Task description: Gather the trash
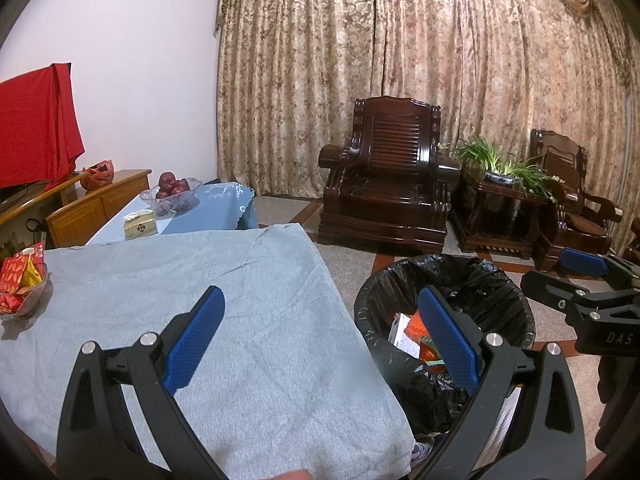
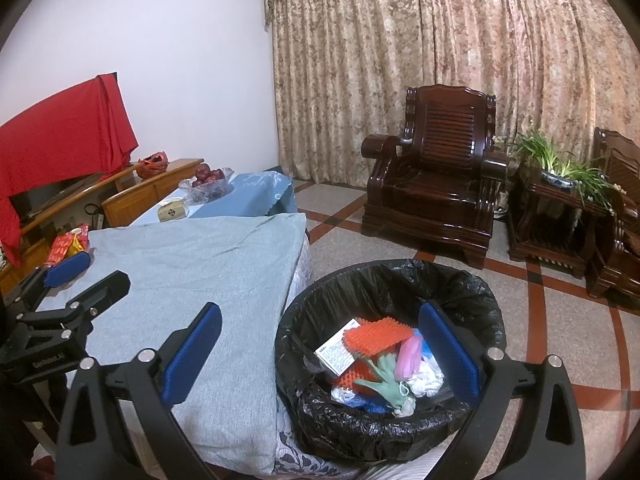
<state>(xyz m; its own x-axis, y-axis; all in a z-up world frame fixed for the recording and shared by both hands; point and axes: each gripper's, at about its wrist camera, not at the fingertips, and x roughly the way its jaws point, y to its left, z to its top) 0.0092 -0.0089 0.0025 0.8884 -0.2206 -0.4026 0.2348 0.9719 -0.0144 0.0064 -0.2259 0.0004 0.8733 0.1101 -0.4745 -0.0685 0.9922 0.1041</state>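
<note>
Trash (image 2: 376,364) in lined bin (image 2: 472,280) beneath right gripper (image 2: 320,360); both grippers wide open, empty.

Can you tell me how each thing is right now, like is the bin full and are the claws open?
Left claw: open, holding nothing.
Right claw: open, holding nothing.
Trash bin: lined with a black bag, partly filled.
Glove: lying in the bin on top.
Orange mat: in the bin.
Gray cloth: spread over the table.
Fruit bowl: holding red fruit.
Curtains: drawn shut.
Armchair: unoccupied.
</note>
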